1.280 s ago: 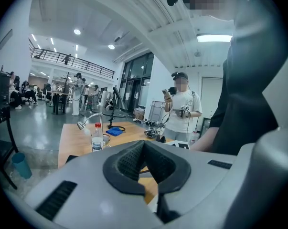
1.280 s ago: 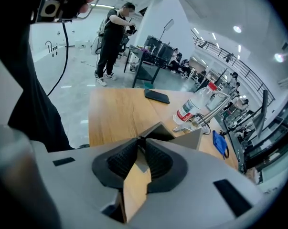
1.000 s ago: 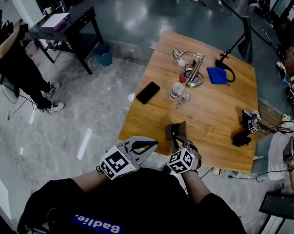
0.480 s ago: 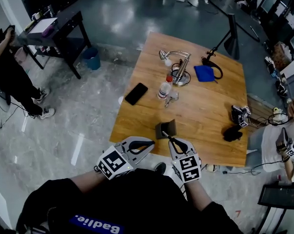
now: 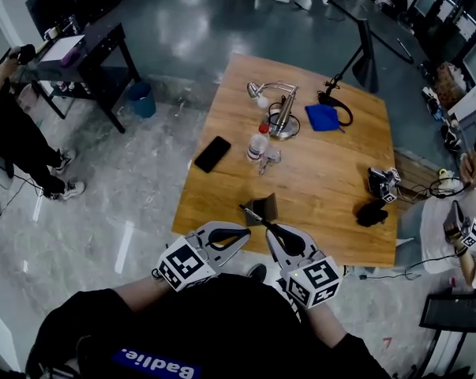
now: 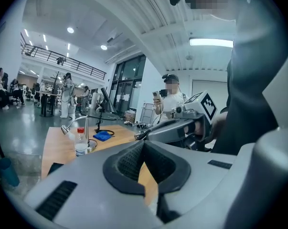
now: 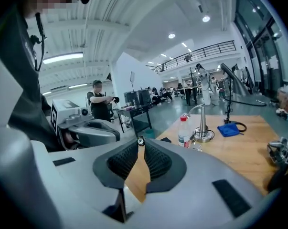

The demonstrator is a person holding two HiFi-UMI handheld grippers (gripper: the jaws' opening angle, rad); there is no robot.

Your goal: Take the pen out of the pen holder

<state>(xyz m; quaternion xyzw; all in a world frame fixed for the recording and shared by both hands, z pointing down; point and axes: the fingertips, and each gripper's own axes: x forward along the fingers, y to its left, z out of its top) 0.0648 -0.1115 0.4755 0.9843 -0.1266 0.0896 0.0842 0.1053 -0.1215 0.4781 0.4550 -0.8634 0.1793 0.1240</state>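
Note:
The dark pen holder (image 5: pixel 267 206) stands near the wooden table's (image 5: pixel 332 172) front edge. My right gripper (image 5: pixel 271 227) is shut on a thin dark pen (image 5: pixel 253 215). The pen slants up and left from the jaws, with its far end over the holder's near left side. In the right gripper view the pen's end (image 7: pixel 141 141) shows at the tips of the right gripper (image 7: pixel 141 149). My left gripper (image 5: pixel 245 233) hangs just left of it, shut and with nothing in it. In the left gripper view the left gripper (image 6: pixel 144 144) has its jaws together.
On the table are a black phone (image 5: pixel 213 154), a plastic bottle (image 5: pixel 256 144), a metal stand (image 5: pixel 279 110), a blue cloth (image 5: pixel 326 117), a spare gripper (image 5: pixel 382 184) and a black lump (image 5: pixel 372 212). A person (image 5: pixel 13 136) stands at the left, and another sits at the right.
My right gripper has drawn back from the pen holder toward me, bringing the pen up and out with it. The left gripper has hardly moved.

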